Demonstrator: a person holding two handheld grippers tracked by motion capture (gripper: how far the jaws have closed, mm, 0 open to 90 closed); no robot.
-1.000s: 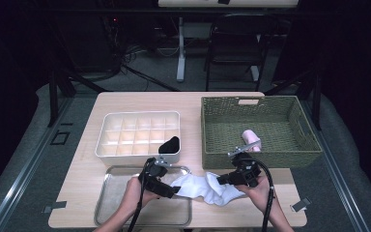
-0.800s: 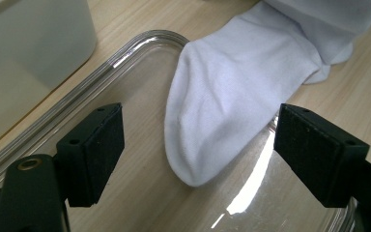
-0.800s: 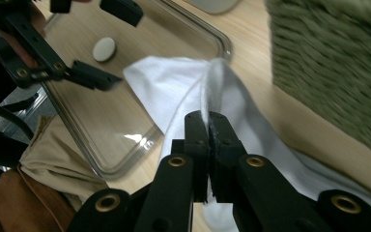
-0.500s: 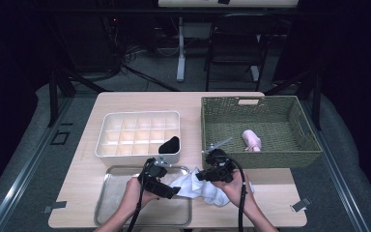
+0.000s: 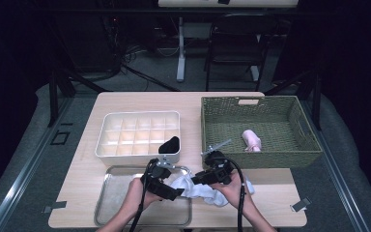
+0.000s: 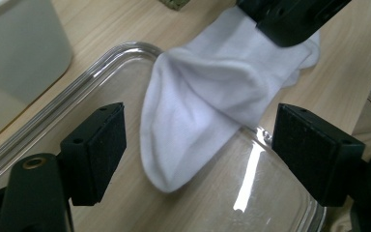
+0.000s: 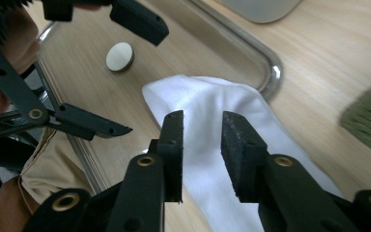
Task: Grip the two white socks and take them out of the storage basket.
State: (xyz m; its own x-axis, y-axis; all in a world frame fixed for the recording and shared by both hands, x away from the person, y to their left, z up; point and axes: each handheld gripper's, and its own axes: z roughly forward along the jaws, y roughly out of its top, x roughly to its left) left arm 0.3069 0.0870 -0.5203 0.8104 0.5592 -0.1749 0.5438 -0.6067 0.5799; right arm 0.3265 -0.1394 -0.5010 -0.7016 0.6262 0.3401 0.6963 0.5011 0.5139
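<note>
White sock [image 5: 200, 189] lies over the metal tray's [image 5: 107, 209] right rim near the table's front edge. Right gripper [image 7: 202, 126] has just been opening, sock loose between its jaws; left gripper [image 6: 198, 150] stands wide, straddling the toe. Judged mid-release; next calls for the left gripper closing on the toe

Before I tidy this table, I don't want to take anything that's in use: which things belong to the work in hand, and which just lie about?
In use:
- white sock, lying partly over the metal tray
- left gripper, open around the sock's toe
- right gripper, jaws just opened above the sock

Lying about:
- white divided box
- black item in it
- wicker basket
- pink item inside
</note>
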